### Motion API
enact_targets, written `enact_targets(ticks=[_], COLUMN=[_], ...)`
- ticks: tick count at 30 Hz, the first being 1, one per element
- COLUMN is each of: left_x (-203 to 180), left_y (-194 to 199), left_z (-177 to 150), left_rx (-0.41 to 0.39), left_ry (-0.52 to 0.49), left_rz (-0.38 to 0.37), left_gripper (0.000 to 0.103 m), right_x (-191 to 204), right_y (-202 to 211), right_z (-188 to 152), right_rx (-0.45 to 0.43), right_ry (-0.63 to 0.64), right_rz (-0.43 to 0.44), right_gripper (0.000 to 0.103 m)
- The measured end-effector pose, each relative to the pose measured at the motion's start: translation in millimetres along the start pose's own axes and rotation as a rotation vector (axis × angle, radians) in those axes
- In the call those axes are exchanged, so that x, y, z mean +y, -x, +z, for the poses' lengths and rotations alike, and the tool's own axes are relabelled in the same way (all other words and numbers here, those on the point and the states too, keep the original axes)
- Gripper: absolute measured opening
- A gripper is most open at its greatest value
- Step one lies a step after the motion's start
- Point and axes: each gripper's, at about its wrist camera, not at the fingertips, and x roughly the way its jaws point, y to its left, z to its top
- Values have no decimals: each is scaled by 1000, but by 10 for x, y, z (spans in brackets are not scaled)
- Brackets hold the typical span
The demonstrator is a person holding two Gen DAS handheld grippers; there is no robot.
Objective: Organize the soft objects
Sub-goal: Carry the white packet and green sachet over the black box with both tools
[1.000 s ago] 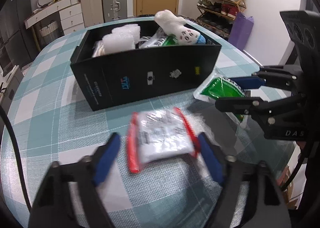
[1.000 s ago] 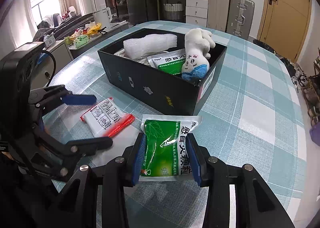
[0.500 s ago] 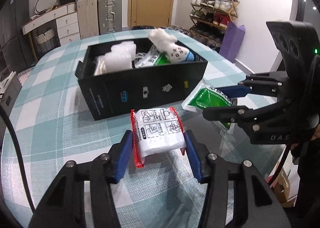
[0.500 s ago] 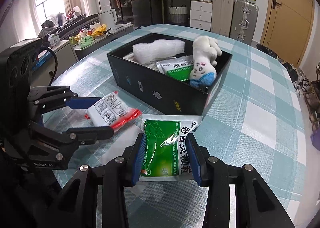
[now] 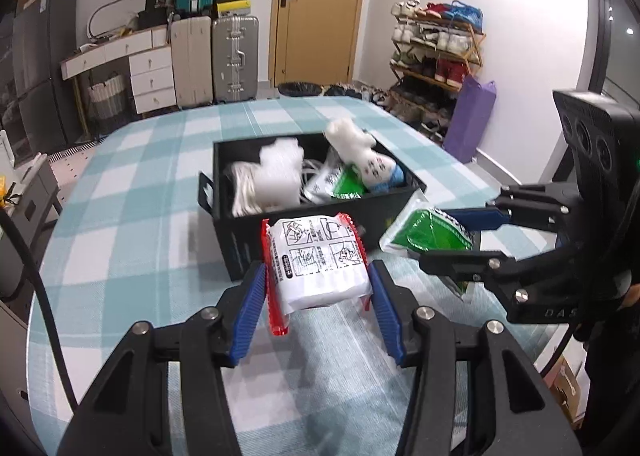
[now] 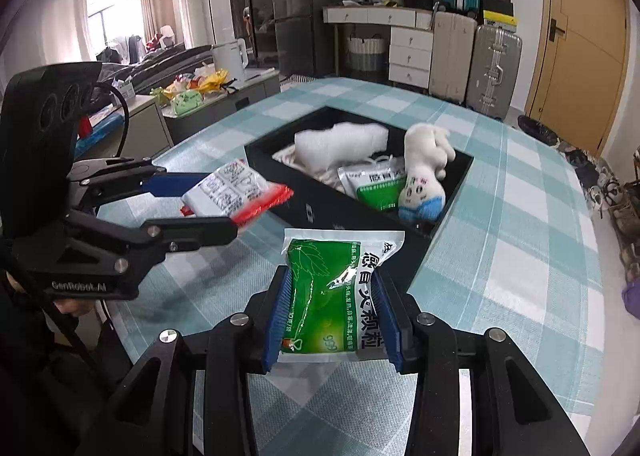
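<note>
While airborne, both clamped packets (image 5: 318, 260)

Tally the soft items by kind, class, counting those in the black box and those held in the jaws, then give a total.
Green sachets: 2
Red-edged white packs: 1
Plush toys: 1
White foam wraps: 1
Total: 5

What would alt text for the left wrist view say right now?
The left tool grips a white packet with red ends, lifted off the checked table before a black box of soft items. At right, the right tool holds a green packet.
</note>
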Motion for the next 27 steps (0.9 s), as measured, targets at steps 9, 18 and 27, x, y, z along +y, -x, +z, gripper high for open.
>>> enact_targets(ticks=[9, 18, 27], left_x=[154, 301, 381], left_y=[64, -44, -171], left_z=[212, 401, 541], left_rx=[-64, -88, -96], left_ry=[1, 13, 18], left_rz=[37, 50, 62], left_gripper=[51, 51, 51], right_x=[48, -61, -215], right_y=[76, 47, -62], right_z=[176, 390, 580], right_rx=[-62, -99, -152], right_ry=[4, -30, -82], right_rz=[-26, -48, -44], right_gripper=[41, 41, 41])
